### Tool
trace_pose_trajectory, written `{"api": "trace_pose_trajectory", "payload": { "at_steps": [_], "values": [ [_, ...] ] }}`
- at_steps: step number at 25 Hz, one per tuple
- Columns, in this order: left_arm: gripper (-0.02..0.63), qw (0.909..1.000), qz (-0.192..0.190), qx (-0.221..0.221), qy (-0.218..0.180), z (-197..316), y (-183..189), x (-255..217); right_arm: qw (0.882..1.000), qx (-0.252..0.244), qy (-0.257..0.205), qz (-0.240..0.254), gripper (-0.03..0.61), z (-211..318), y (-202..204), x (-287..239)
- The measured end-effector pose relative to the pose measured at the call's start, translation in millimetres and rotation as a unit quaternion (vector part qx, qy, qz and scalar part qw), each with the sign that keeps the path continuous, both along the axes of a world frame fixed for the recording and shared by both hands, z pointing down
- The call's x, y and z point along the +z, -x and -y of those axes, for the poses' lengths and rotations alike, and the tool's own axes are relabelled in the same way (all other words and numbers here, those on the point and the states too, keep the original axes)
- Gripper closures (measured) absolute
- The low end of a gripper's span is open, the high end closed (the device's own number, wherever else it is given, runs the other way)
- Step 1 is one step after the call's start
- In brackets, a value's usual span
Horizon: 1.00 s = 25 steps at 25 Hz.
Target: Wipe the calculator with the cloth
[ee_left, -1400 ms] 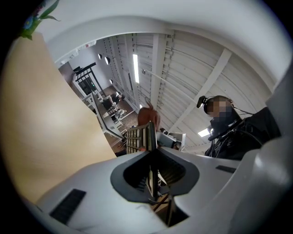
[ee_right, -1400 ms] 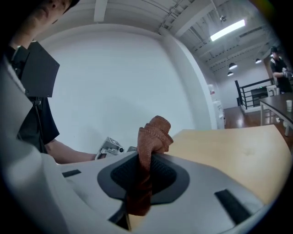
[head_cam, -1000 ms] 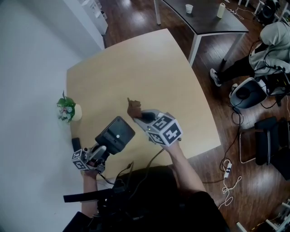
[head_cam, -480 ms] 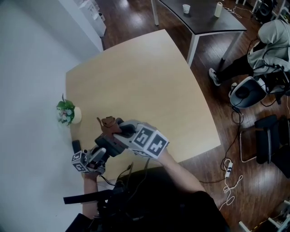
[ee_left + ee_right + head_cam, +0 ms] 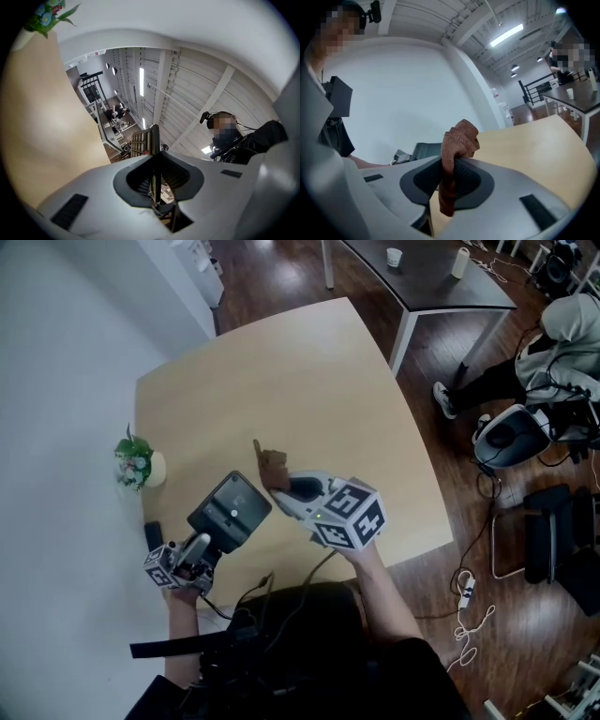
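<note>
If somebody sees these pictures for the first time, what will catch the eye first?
The dark calculator stands out first: the left gripper pinches its near end and holds it over the front left part of the pale table. Just right of it, the right gripper clamps a bunched brown cloth. A small potted plant sits at the table's left edge.

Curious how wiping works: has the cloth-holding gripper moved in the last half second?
Yes: the right gripper with the cloth drew back rightward off the calculator, away from the plant.
</note>
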<state>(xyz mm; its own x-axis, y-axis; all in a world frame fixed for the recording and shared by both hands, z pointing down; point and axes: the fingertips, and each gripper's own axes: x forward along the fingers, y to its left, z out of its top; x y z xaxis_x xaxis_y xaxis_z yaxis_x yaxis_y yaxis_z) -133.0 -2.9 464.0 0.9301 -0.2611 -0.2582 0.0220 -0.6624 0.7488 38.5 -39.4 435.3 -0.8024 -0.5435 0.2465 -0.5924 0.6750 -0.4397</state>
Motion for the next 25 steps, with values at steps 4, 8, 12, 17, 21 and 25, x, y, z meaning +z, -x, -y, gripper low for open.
{"api": "trace_pose_trajectory", "payload": {
  "at_steps": [4, 8, 12, 17, 21, 25],
  "values": [
    [0.558, 1.0, -0.002, 0.001, -0.002, 1.0, -0.1, 1.2, 0.993, -0.106, -0.048, 0.023, 0.512, -39.6, 66.8, -40.8],
    [0.558, 0.9999, -0.009, 0.011, -0.008, -1.2, -6.6, -5.5, 0.989, -0.131, -0.046, -0.041, 0.51, -42.8, 90.2, -13.4],
    [0.548, 0.9997, -0.015, 0.012, -0.013, -6.2, -1.6, -8.6, 0.996, -0.076, -0.014, -0.054, 0.508, -21.0, 58.1, 14.8],
    [0.56, 0.9993, -0.035, 0.011, 0.0, -7.6, -2.9, -11.5, 0.995, 0.0, 0.027, -0.096, 0.511, 2.2, -0.9, 54.1],
    [0.56, 0.9996, -0.028, 0.001, -0.007, -2.6, 5.4, -7.0, 0.996, 0.028, 0.021, -0.082, 0.512, -0.1, -22.6, 37.5],
    [0.56, 0.9999, -0.014, 0.004, -0.008, -1.8, -0.2, -6.6, 0.998, -0.05, -0.038, -0.009, 0.512, -21.5, 22.2, -29.1]
  ]
}}
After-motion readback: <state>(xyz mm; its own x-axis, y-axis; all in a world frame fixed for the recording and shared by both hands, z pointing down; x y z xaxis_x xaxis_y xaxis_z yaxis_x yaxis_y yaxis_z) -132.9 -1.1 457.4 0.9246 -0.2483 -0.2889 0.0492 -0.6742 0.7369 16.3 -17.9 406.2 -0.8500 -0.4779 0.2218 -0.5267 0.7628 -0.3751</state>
